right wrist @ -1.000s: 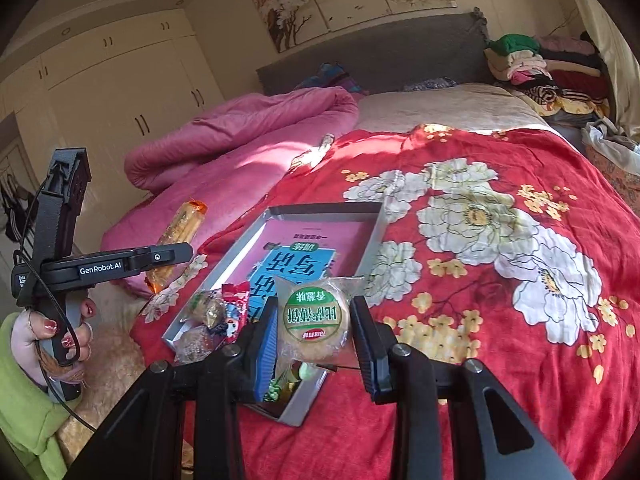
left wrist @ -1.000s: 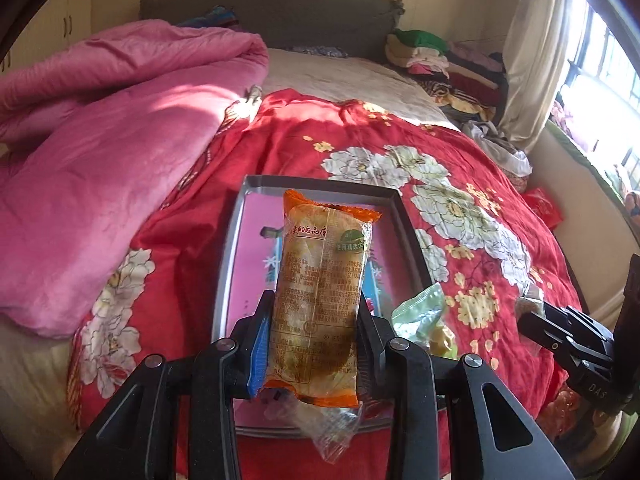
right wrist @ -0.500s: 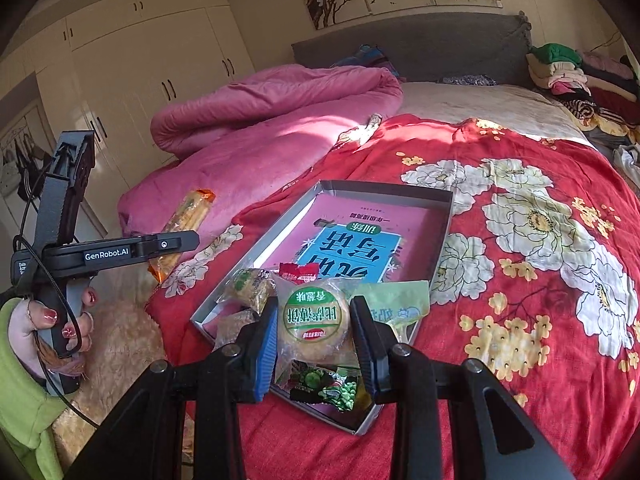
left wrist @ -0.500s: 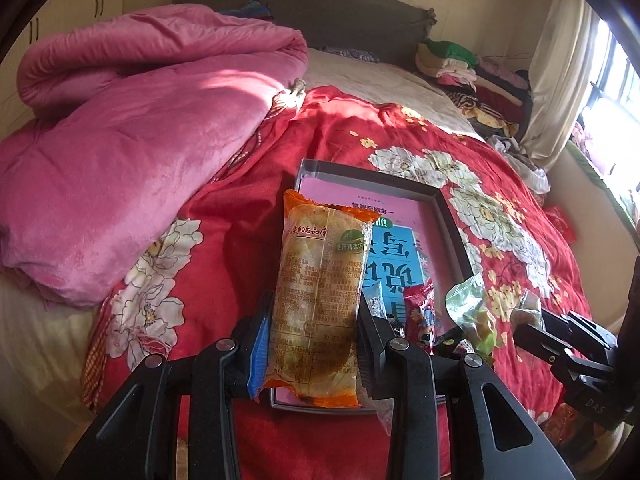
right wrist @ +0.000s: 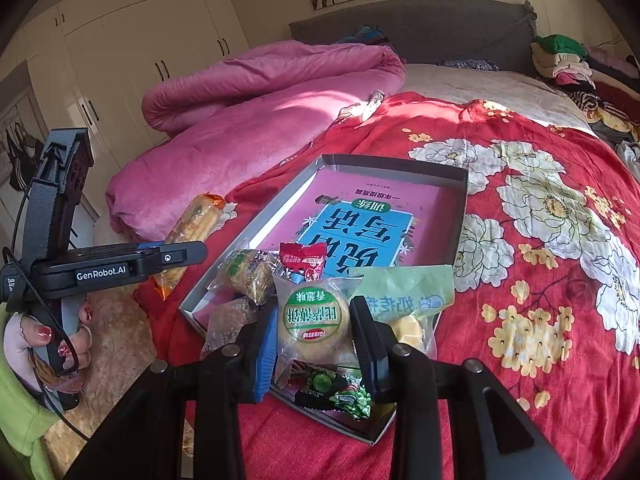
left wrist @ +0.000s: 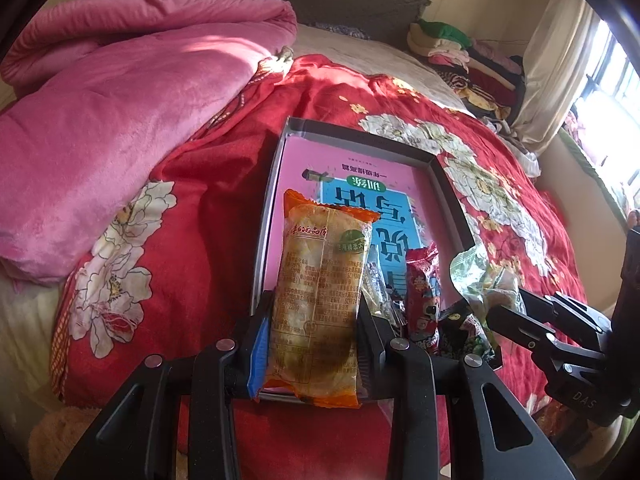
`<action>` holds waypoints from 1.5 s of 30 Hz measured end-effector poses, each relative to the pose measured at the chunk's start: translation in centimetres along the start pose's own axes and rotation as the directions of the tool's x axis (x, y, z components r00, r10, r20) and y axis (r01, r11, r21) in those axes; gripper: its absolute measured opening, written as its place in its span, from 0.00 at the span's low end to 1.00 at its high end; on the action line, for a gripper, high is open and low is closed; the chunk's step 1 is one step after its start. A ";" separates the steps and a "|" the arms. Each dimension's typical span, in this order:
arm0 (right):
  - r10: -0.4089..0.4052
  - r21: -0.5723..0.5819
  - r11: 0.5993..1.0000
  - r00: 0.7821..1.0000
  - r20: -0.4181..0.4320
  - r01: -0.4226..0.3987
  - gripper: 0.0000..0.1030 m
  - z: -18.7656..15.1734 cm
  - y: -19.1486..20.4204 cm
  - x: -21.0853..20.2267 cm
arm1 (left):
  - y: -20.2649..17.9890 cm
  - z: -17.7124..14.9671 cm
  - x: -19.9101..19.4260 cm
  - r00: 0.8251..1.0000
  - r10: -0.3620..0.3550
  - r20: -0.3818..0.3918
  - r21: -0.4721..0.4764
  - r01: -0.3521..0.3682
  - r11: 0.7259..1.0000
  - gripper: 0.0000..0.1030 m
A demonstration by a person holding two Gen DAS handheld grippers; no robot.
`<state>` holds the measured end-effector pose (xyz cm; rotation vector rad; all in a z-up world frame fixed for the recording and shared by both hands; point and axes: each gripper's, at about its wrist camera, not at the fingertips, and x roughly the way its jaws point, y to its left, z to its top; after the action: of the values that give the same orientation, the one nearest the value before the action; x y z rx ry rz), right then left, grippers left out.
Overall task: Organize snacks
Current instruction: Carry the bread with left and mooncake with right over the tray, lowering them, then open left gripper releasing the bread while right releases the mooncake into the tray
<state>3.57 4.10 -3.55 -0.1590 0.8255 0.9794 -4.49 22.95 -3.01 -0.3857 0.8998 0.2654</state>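
Note:
My left gripper [left wrist: 316,320] is shut on a long orange bread packet [left wrist: 320,280], held upright over the near left corner of the grey tray [left wrist: 262,240]. That packet [right wrist: 196,224] also shows in the right wrist view, left of the tray [right wrist: 248,232]. My right gripper [right wrist: 314,336] is shut on a round pastry in clear wrap [right wrist: 314,318], above the tray's near end. In the tray lie a pink and blue book [right wrist: 360,224], a red snack packet [right wrist: 302,262], a green bag [right wrist: 404,296] and a dark green packet [right wrist: 336,390].
The tray rests on a red floral bedspread [right wrist: 540,240]. A pink quilt [left wrist: 100,112] is heaped at the left. Folded clothes [left wrist: 460,56] are piled by the headboard. A hand [right wrist: 44,336] with red nails holds the left gripper's handle. Cream wardrobes [right wrist: 140,40] stand behind.
Both grippers have moved down and to the left with their snacks still clamped. The tray has shifted right in both views, and more of its snacks have come into sight.

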 end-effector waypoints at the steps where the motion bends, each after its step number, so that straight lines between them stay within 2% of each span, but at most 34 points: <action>1: -0.004 -0.005 1.000 1.000 -0.005 0.004 0.35 0.0 0.1 0.3 | -0.1 -0.1 0.2 1.000 -0.003 -0.006 0.004 0.003 1.000 0.36; 14: 0.018 -0.042 0.999 1.000 -0.025 -0.019 0.34 -0.4 1.5 1.4 | -1.6 -0.7 1.5 0.999 0.008 -0.040 0.075 -0.005 0.997 0.36; 21: 0.043 -0.077 0.996 0.998 -0.038 -0.045 0.34 -1.0 2.5 1.8 | -1.8 -1.5 1.2 0.998 0.018 -0.055 0.074 -0.014 0.997 0.36; 25: 0.025 -0.111 0.993 0.998 -0.057 -0.031 0.34 -1.6 3.0 2.5 | -2.3 -1.7 1.3 0.998 0.033 -0.054 0.097 -0.027 0.995 0.36; 38: -0.028 -0.118 0.993 0.998 -0.050 0.022 0.34 -1.8 2.2 3.3 | -1.6 -1.4 2.7 0.997 0.021 -0.076 0.059 -0.016 0.998 0.36; 45: -0.016 -0.141 0.990 0.999 -0.051 0.009 0.35 -2.1 2.8 3.7 | -1.5 -1.3 2.8 0.997 0.016 -0.078 0.053 -0.012 0.999 0.36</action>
<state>1.29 7.24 -6.85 -0.3117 0.8023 1.0256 -3.16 21.26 -5.66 -0.3433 0.9850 0.2409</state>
